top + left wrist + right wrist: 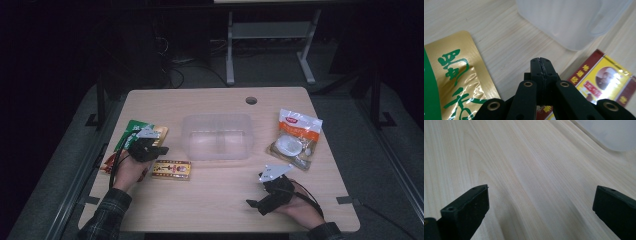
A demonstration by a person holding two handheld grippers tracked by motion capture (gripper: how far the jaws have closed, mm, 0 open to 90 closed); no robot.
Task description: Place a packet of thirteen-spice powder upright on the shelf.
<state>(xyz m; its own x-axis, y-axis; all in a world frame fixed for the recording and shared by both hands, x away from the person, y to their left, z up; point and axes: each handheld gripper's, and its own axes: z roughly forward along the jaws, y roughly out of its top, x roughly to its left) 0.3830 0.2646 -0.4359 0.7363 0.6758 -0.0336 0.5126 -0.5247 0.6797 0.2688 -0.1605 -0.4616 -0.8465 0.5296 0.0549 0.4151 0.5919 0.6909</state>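
Observation:
My left gripper (161, 148) (541, 62) is shut, its two jaws pressed together with nothing between them. It hovers over bare wood between a green and gold packet (134, 134) (454, 82) and a red and yellow packet (171, 169) (602, 82). A clear plastic tub (217, 136) (571, 20) stands just beyond the jaws. My right gripper (254, 204) (541, 202) is open near the table's front right, its jaws wide apart over bare wood, pointing left.
A white and orange snack bag (296, 137) lies at the right of the wooden table (225, 200). A round cable hole (251, 100) sits near the far edge. Desk legs and cables stand on the dark floor behind.

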